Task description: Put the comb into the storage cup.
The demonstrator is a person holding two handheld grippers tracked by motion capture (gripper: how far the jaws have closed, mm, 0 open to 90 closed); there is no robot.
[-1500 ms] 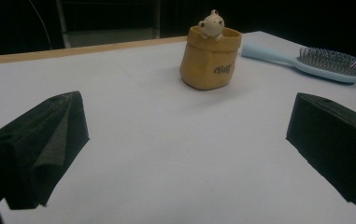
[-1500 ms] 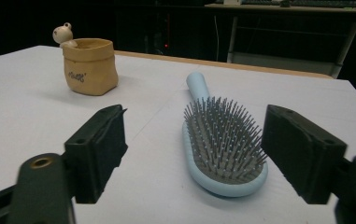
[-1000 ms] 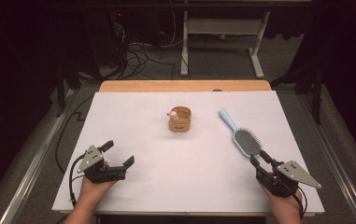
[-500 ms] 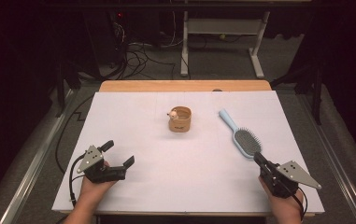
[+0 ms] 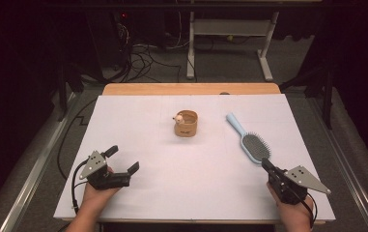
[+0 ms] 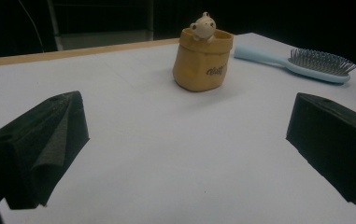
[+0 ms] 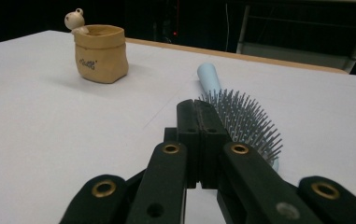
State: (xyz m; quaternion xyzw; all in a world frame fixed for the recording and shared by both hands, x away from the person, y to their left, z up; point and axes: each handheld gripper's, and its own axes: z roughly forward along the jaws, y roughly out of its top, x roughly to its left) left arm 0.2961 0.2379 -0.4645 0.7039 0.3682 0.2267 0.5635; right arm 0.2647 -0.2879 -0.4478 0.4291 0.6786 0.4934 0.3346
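Observation:
A tan sack-shaped pot [image 5: 186, 123] [image 6: 204, 58] [image 7: 100, 53] with a small bear figure on its rim stands mid-table. To its right lies a light blue hairbrush [image 5: 248, 139] [image 6: 302, 63] [image 7: 239, 113], bristles up, handle pointing away. My left gripper [image 5: 122, 160] [image 6: 185, 149] rests near the table's front left, open, nothing between its jaws. My right gripper [image 5: 264, 163] [image 7: 199, 108] sits at the front right, just short of the brush head, shut with its jaws pressed together and empty; they have just been closing.
The white table top [image 5: 186, 174] ends in a wooden strip [image 5: 191, 89] at the far edge. Beyond it are cables on the floor and a white desk frame [image 5: 230, 43]. Dark surroundings flank both sides.
The right gripper's jaws have closed from slightly apart to fully together. Both hands stay in place, and the pot and brush have not moved.

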